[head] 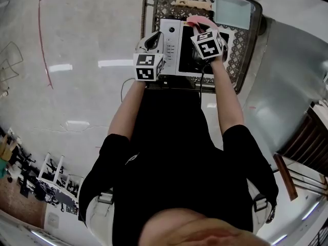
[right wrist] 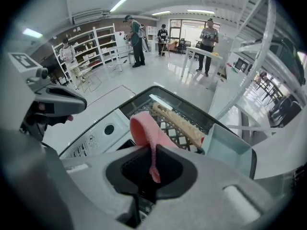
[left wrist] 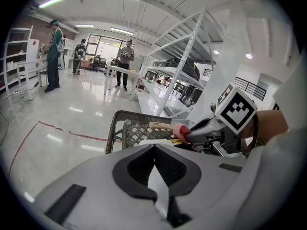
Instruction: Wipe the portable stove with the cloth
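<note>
**Wipe not visibly started – main risks: cloth slip, bare jaws on stove top**

- R gripper (right wrist: pixel 152 150): jaws clamped on pink cloth (right wrist: pixel 146 128). Only a narrow fold is pinched. Most of the cloth loops up ahead of the tips and a thin tail hangs back betw. the pads.
- Portable stove (head: pixel 171 50) sits on a mesh basket (head: pixel 169 4), control panel on its L side. Head view puts the cloth over the far edge of the dark cook top. Can't tell if it's touching.
- L gripper (left wrist: pixel 154 147): tips together, at the stove's L edge by the panel. A pale strip shows behind the tips. Can't tell if it's nipping the stove rim or empty.

Risks, as I judge them:
1. Thin pinch + drag across the top could pull the cloth free mid-stroke.
2. Cloth stands above the tips, not under them. Pressing down like this could put hard jaw ends on the surface, so scrape and no wipe. Wants re-angling so the fabric leads.
3. Stove rests on open mesh, not a flat top. A sideways push may shift or rock it if the L gripper isn't really bracing.
4. L gripper is close to the panel, so it could bump the controls.
5. Wooden piece (right wrist: pixel 180 123) and pale tub (head: pixel 231 10) lie just beyond the stove. A long stroke away from the body could knock them.
</note>
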{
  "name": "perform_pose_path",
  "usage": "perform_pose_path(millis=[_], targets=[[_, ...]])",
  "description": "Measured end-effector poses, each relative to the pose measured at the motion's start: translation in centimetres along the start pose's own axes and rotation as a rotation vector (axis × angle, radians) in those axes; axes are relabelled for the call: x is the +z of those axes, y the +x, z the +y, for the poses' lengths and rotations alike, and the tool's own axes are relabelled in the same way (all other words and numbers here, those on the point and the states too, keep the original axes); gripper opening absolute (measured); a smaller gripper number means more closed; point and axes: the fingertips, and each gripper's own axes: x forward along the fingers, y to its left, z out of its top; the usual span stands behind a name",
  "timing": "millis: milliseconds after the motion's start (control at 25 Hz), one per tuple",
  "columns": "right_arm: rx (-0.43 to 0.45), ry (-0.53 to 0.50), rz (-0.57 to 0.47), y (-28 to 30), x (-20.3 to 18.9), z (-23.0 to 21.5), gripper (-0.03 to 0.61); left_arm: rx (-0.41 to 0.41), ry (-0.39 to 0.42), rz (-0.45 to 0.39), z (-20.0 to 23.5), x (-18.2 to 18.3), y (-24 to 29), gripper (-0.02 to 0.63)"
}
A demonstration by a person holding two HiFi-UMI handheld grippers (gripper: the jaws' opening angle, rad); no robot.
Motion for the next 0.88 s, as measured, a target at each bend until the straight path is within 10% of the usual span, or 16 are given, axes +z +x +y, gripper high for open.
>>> perform_pose_path(millis=[880], targets=[[0.061, -0.037, -0.031, 2.0, 6.4, 8.9, 0.023, -0.015, -0.024, -0.022, 5.5, 0.2, -4.4, 0.000]])
